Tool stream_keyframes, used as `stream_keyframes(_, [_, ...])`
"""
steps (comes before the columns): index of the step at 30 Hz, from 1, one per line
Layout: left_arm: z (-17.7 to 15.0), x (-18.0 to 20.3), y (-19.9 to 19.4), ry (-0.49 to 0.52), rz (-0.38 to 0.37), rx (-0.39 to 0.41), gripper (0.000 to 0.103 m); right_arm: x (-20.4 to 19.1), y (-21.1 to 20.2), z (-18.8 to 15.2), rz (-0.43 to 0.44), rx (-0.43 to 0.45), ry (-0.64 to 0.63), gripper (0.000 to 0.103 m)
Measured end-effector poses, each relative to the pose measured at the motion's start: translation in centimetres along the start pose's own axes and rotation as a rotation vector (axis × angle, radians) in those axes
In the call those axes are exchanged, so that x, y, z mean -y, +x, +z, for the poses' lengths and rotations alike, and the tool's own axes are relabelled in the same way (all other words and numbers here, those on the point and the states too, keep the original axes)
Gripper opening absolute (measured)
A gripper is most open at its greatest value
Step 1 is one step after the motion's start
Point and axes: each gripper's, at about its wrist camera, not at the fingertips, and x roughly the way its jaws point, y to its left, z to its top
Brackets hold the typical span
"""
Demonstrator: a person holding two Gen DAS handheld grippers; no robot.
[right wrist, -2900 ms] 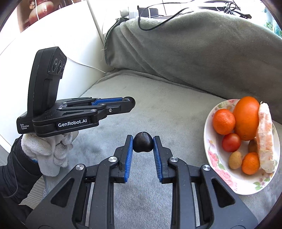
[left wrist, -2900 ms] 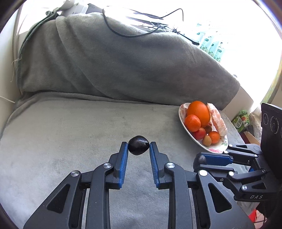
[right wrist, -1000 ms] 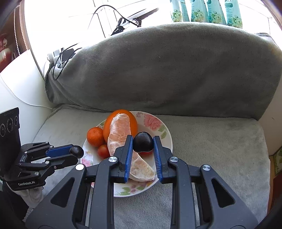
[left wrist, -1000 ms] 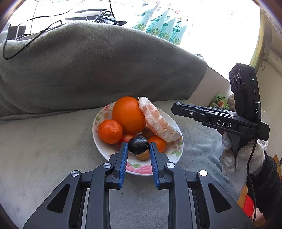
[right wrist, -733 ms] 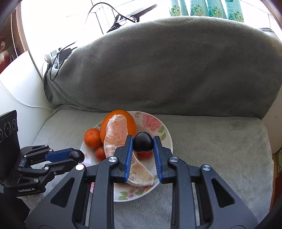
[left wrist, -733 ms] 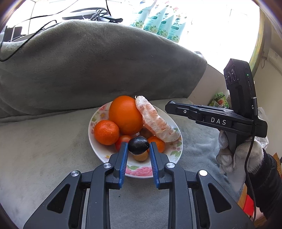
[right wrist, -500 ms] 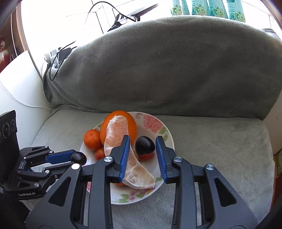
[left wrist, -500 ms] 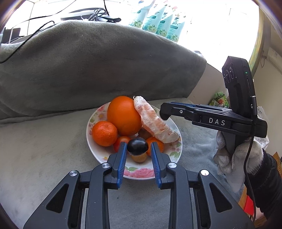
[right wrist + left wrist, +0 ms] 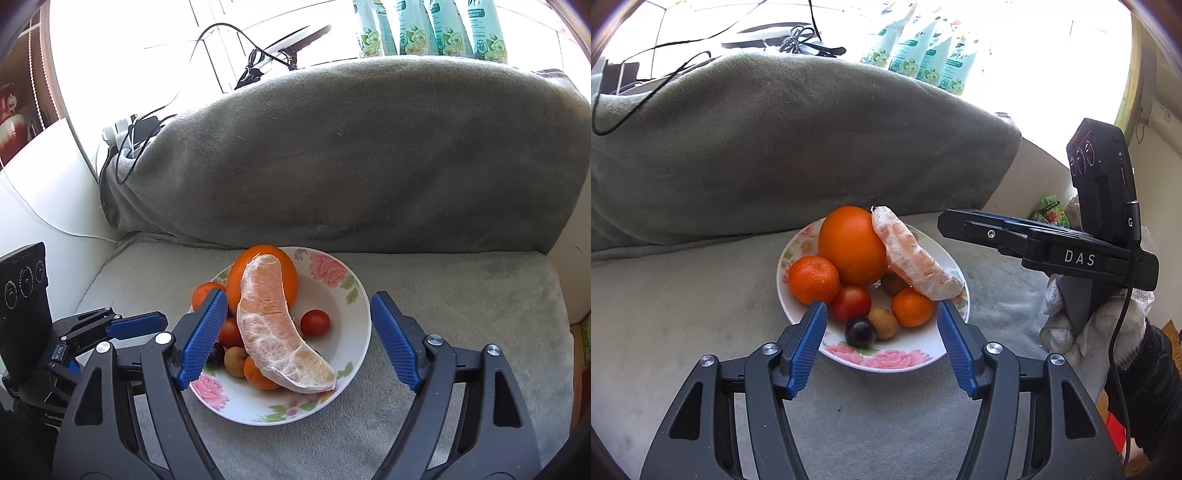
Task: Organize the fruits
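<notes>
A flowered plate (image 9: 886,360) (image 9: 258,415) on the grey seat holds a large orange (image 9: 851,245), a peeled pomelo segment (image 9: 912,254) (image 9: 273,332), tangerines and small fruits. A small dark fruit (image 9: 860,331) lies free at the plate's near edge, under my left gripper (image 9: 881,325), whose jaws are opening with no pad touching it. My right gripper (image 9: 297,306) is also opening, wide over the plate. A small red fruit (image 9: 315,322) rests loose on the bare china below it. Each gripper shows in the other's view: the right gripper (image 9: 947,223) and the left gripper (image 9: 155,321).
A grey blanket covers the backrest (image 9: 775,147) right behind the plate. Cables (image 9: 258,59) and teal packs (image 9: 923,55) sit on the sill above. A white-gloved hand (image 9: 1067,325) holds the right gripper. The seat ends at a drop on the right (image 9: 565,306).
Both grippers were shut on small dark fruits over the plate. Both have opened, and the fruits have dropped onto the plate. Neither hand has shifted much.
</notes>
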Motion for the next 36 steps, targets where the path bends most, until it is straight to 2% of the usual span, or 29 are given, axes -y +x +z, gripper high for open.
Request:
stream_keyframes(2, [-0.1,0.1,-0.2,0.002,0.013,-0.006,0.074,-0.1,-0.1,-0.1,0.000,0.001,-0.001,0.091])
stream_keyframes(10, [-0.3,-0.1,-0.8,-0.026,0.072,-0.022,0.076,-0.3,-1.3,-0.7,-0.028,-0.008,0.009,0.099])
stream_keyframes(20, [-1.1,0.0,-2.2,-0.041,0.108,-0.023,0.076,-1.1,-3.7,-1.7,-0.067,-0.002,-0.005,0.100])
stream_keyframes(31, [-1.6,1.0,-5.4,-0.028,0.190,0.053,0.076,-3.1,-6.5,-3.2,-0.146,0.042,-0.036,0.103])
stream_keyframes(33, [-1.6,1.3,-5.8,-0.025,0.205,0.064,0.079,-3.2,-6.9,-3.5,-0.151,0.047,-0.031,0.103])
stream_keyframes(34, [-1.6,1.4,-6.0,-0.023,0.211,0.069,0.084,-3.2,-7.0,-3.6,-0.153,0.047,-0.029,0.103])
stream_keyframes(36, [-1.7,1.7,-6.3,-0.015,0.226,0.079,0.084,-3.4,-7.4,-3.9,-0.159,0.048,-0.029,0.103])
